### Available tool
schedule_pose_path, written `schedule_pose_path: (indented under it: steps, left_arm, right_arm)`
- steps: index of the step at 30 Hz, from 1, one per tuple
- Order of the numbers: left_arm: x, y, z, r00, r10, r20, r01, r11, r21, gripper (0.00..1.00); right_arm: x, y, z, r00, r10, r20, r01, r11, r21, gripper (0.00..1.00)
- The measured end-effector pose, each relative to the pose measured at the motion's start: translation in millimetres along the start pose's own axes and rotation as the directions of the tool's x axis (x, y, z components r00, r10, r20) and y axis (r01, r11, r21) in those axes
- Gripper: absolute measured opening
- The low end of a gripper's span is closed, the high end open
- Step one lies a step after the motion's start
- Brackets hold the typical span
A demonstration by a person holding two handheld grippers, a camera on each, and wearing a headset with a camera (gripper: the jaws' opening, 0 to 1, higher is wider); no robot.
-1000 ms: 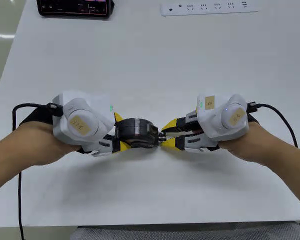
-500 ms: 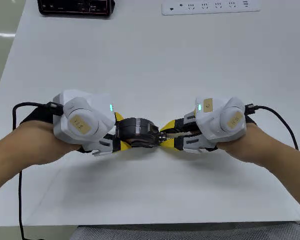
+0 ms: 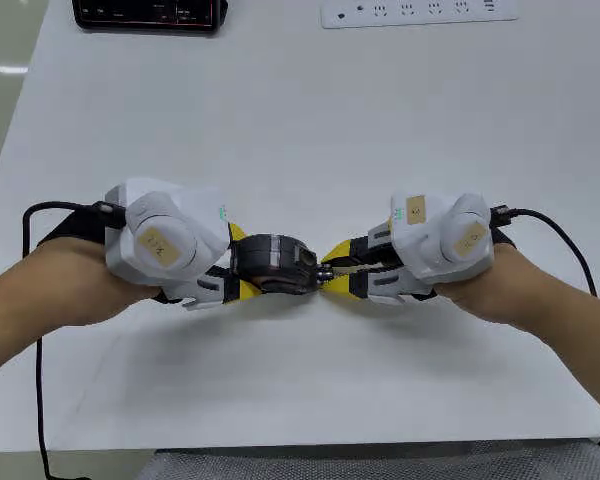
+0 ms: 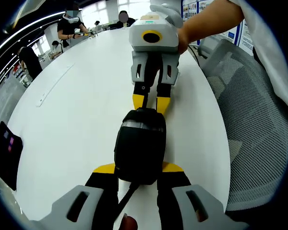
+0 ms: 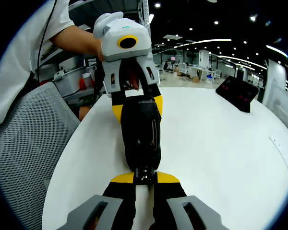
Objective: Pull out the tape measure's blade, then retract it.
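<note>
A black tape measure [image 3: 271,264] is held just above the white table [image 3: 310,130], near its front edge. My left gripper [image 3: 238,268] is shut on the case from the left, its yellow-tipped jaws clamping both sides [image 4: 140,146]. My right gripper [image 3: 332,271] meets the case from the right and is shut on the blade's end hook [image 5: 144,173], right at the case's mouth. Almost no blade shows outside the case [image 5: 140,129]. In the left gripper view the right gripper [image 4: 150,99] faces me across the case. In the right gripper view the left gripper [image 5: 135,106] does the same.
A black device [image 3: 150,12] and a white power strip [image 3: 420,12] lie at the table's far edge. Black cables [image 3: 570,250] trail from both grippers. A grey mesh chair [image 3: 380,462] sits at the front edge. People sit at the table's far end [image 4: 72,21].
The right gripper has edged slightly left toward the case. The left gripper and the tape measure stay almost where they were.
</note>
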State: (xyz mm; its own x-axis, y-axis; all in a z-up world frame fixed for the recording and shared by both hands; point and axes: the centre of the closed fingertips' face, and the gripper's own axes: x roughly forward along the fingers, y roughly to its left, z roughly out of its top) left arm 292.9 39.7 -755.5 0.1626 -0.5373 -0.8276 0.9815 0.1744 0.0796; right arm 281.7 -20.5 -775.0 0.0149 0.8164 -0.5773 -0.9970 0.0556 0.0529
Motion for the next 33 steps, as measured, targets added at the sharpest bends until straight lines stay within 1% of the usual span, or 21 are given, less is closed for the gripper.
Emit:
schedule_pose_path:
  steps: [2,8,13,23,33]
  left_arm:
    - [-0.1,0.3,0.1,1.0000,0.001,-0.004,-0.001,1.000,-0.001,0.25]
    - [0.1,0.5,0.4,1.0000,0.005,-0.008,-0.005,1.000,-0.004,0.25]
    - [0.7,1.2,-0.1,0.9999,0.005,-0.011,-0.005,1.000,-0.006,0.25]
    - [1.9,1.6,-0.3,0.9999,0.004,-0.014,-0.004,1.000,-0.004,0.25]
    - [2.1,0.5,-0.2,0.9999,0.002,-0.016,-0.002,1.000,0.000,0.25]
  right_arm:
    - [0.8,-0.9,0.9,1.0000,-0.002,0.006,0.002,1.000,0.009,0.09]
    - [-0.8,-2.0,-0.3,1.0000,0.000,-0.005,0.000,1.000,-0.007,0.09]
    - [-7.1,-3.2,-4.7,1.0000,0.001,-0.008,-0.001,1.000,-0.004,0.09]
    - [-22.4,-4.5,-15.5,0.9994,0.003,-0.033,-0.003,1.000,-0.003,0.10]
    - [-38.0,-4.6,-24.0,0.9986,-0.007,-0.053,0.007,1.000,-0.001,0.10]
